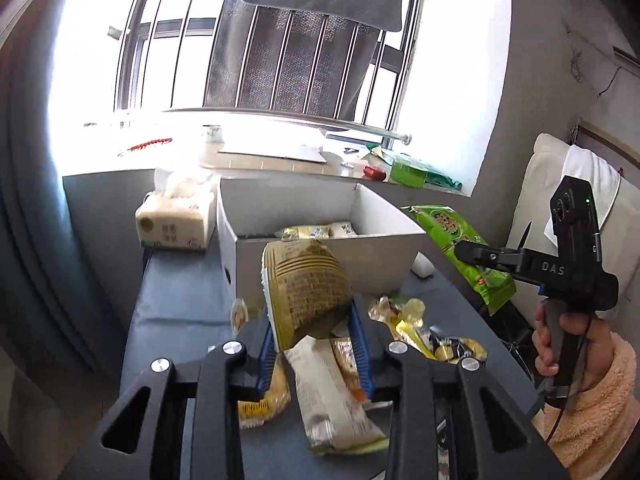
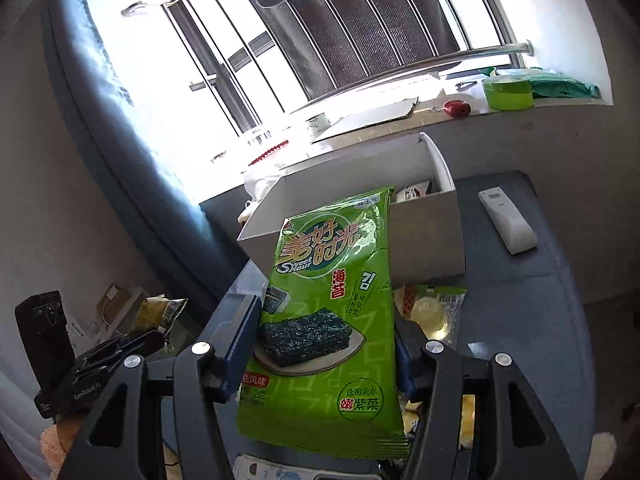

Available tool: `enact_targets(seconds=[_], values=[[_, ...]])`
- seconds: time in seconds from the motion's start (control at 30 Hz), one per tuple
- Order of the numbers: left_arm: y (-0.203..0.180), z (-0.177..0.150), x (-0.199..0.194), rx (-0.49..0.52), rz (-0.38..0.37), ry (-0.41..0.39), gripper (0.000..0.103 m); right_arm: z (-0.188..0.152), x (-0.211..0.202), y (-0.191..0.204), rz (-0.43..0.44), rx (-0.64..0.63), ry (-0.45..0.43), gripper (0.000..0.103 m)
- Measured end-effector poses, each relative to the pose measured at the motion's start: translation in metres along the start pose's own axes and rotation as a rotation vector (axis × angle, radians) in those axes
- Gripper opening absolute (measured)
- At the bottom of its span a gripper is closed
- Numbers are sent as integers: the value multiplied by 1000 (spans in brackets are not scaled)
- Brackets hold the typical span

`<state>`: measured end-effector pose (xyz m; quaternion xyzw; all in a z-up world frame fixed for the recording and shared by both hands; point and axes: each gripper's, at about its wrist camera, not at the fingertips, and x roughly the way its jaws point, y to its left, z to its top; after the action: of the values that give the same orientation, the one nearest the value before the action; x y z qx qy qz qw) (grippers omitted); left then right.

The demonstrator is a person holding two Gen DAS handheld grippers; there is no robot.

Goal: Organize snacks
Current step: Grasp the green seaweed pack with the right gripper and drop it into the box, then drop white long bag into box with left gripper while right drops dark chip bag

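The left gripper clenches a crinkled olive-yellow snack packet before the open white cardboard box. The right gripper grasps a flat green seaweed packet, hiding its fingers' tips and most loose snacks on the blue counter.

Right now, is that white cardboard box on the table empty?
No. The white cardboard box is open-topped, and a few wrapped snacks lie inside at its far side.
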<state>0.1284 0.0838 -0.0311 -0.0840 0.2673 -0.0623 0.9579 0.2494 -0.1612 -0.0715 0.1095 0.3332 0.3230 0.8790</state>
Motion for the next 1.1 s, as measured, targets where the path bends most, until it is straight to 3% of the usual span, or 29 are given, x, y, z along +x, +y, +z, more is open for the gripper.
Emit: enact_targets(seconds=[0.1, 0.23, 0.43, 0.47, 0.5, 0.53, 0.57, 0.8, 0.97, 1.1], values=[[2, 44, 33, 15, -5, -14, 36, 37, 26, -11, -27, 28, 1, 63], [9, 91, 90, 24, 19, 31, 36, 83, 62, -20, -42, 16, 10, 64], [22, 114, 161, 15, 55, 128, 39, 123, 103, -28, -67, -14, 47, 68], [23, 116, 168, 12, 71, 149, 46, 127, 109, -29, -73, -20, 51, 68], [24, 115, 173, 7, 86, 166, 71, 131, 116, -31, -78, -20, 67, 81], [25, 115, 173, -2, 101, 167, 87, 133, 120, -33, -92, -14, 77, 102], [25, 113, 170, -10, 114, 149, 103, 134, 120, -35, -108, -7, 64, 103], [22, 111, 132, -2, 107, 83, 103, 131, 98, -43, -74, 65, 4, 103], [12, 101, 85, 14, 103, -28, 103, 121, 68, -27, -40, 31, -18, 103], [1, 83, 50, 10, 66, -68, 103, 102, 26, -9, -24, -38, -65, 103]])
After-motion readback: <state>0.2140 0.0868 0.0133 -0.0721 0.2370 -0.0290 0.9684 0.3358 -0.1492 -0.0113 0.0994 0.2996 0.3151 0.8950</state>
